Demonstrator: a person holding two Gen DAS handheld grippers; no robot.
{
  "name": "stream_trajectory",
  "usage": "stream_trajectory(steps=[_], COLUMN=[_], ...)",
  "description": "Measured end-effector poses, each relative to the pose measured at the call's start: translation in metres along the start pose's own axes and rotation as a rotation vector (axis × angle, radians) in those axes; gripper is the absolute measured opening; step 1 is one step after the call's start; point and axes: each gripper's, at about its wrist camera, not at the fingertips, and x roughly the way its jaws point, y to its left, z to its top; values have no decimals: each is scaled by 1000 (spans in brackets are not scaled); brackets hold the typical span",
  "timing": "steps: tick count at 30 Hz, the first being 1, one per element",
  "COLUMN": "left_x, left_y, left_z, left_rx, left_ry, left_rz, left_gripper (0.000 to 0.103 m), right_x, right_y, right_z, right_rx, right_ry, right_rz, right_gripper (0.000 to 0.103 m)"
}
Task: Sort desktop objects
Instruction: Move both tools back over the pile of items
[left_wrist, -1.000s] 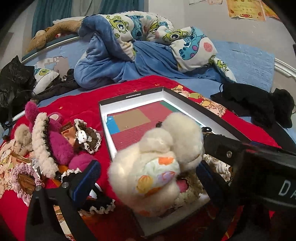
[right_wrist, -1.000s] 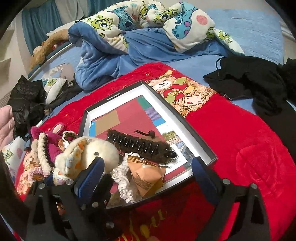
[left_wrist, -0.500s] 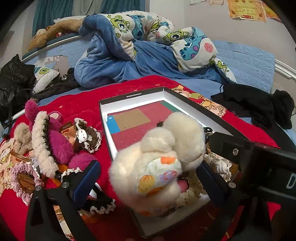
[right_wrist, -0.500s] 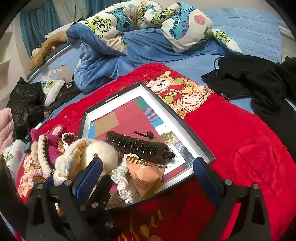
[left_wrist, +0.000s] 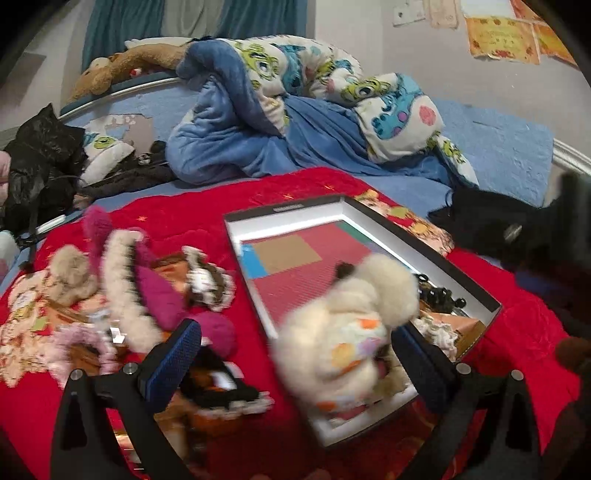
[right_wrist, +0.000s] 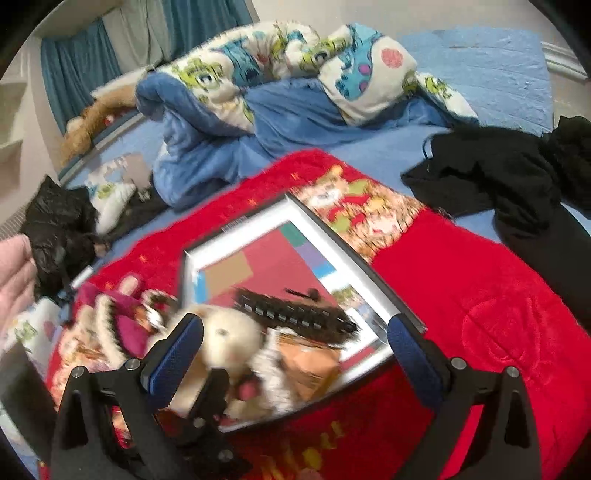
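On the red blanket, a shallow black-rimmed box with white inner walls and a patchwork-coloured floor is taken as the reference point. Both views are blurred by motion, and fine detail is not recorded.

The left gripper is seen with its blue-padded fingers spread wide. A cream fluffy plush with coloured patches is found between them, over the near left part of the box. Its right side lies against or just in front of the right pad; no contact is seen at the left pad. Whether the plush is held or merely rests in the box cannot be told.

The right gripper is likewise seen wide apart, with nothing between its pads that is gripped. It is positioned over the near end of the box, and the same cream plush appears just beside its left finger.

Inside the box, near its front end, a long dark toothed hair clip is recorded lying across the floor, with an orange-brown packet and white lace trim just in front of it.

To the left of the box, on the blanket, a heap of accessories is noted, pink, magenta and cream, unsorted. Beyond the box, a blue cartoon-print duvet is bunched; to its right, black clothing is laid.
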Motion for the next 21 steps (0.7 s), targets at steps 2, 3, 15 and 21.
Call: stream_trajectory(steps=[2, 3, 15, 21], left_x=[-13, -20, -96, -93], left_y=[18, 27, 168, 210], left_z=[6, 8, 15, -11], left_rx=[-13, -24, -186, -219], left_ry=[-8, -12, -84, -32], left_rz=[21, 35, 211, 271], left_gripper=[103, 103, 103, 103], right_x=[-11, -16, -27, -23], right_y=[7, 12, 79, 122], right_z=[3, 4, -8, -25], right_rx=[4, 5, -40, -173], right_ry=[-40, -57, -75, -67], right_rz=[36, 52, 204, 243], right_gripper=[103, 103, 103, 103])
